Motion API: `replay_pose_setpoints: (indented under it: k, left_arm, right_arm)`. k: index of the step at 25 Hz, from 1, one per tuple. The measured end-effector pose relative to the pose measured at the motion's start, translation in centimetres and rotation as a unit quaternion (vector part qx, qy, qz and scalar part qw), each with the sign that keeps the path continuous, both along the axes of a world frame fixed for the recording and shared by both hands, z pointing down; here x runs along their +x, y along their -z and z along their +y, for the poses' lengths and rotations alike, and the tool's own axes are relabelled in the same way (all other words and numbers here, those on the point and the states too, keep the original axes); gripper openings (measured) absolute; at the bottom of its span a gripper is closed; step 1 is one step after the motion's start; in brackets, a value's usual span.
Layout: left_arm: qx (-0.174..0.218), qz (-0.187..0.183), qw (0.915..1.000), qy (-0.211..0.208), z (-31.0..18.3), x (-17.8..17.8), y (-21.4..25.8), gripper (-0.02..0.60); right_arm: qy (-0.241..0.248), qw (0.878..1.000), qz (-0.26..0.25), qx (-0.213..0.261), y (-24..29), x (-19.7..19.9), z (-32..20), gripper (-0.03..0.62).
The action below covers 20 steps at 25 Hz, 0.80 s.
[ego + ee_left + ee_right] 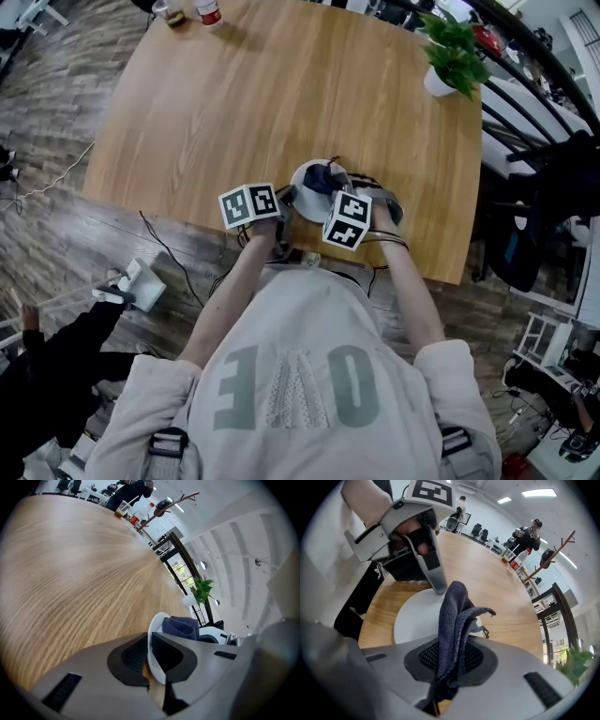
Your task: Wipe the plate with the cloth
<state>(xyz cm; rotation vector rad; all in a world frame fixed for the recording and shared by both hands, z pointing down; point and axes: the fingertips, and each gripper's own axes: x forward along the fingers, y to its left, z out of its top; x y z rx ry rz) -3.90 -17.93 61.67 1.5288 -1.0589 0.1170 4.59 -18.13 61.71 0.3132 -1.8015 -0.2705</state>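
Room: wood-plank floor all round a broad wooden table [234,103]. The work sits at the table's near edge, close against the person.
Far left corner: a cup [171,13] and a red-capped bottle [208,11], well apart from the job.
Left gripper [150,654]: jaws drawn in narrow and pinched on the plate's rim, one pad on each face of it. It looks to be steadying the plate, not wiping.
Plate [302,192]: white and round, between the two grippers. I cannot tell whether it lies flat on the wood or is tipped a little by the left grip.
Cloth [454,616]: dark blue and bunched. Its folds stand out of the right jaws and reach over the middle of the plate. It seems to meet the white face, though I cannot be sure of the touch.
Right gripper [450,660]: jaws closed tight on the cloth's lower folds and nothing else, aimed steeply down at the plate from its right side.
Relation that matters: the plate's face lies straight ahead of and under the cloth, with the left jaws clamped on the opposite rim. The right hand is the one placed to wipe. I judge any stroke will run across the bare white towards the left gripper and should turn back just short of it.
Risk: pressing hard could slide or tip the plate out of that narrow rim pinch.
Far right corner: a green plant in a white pot [450,56], clear of both arms.
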Motion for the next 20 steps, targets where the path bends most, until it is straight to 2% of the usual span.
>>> replay_pose_setpoints:
  k: [6, 13, 17, 20]
  left_arm:
    - [0.000, -0.004, 1.0000, 0.001, -0.1, 0.0, 0.0, 0.032]
    - [0.003, -0.006, 1.0000, 0.001, 0.0, -0.1, 0.1, 0.032]
    - [0.004, -0.007, 1.0000, 0.000, 0.0, 0.0, 0.0, 0.032]
    - [0.005, -0.010, 0.9999, -0.004, 0.0, 0.2, 0.0, 0.032]
  right_arm:
    - [0.025, 0.998, -0.006, -0.055, 0.2, -0.2, 5.0, 0.057]
    - [0.051, 0.995, -0.009, -0.080, 1.1, -0.6, 9.3, 0.057]
    - [0.054, 0.995, -0.017, -0.079, 1.4, -0.7, 8.6, 0.057]
    - [0.036, 0.998, -0.020, -0.052, 1.9, -1.0, 5.0, 0.057]
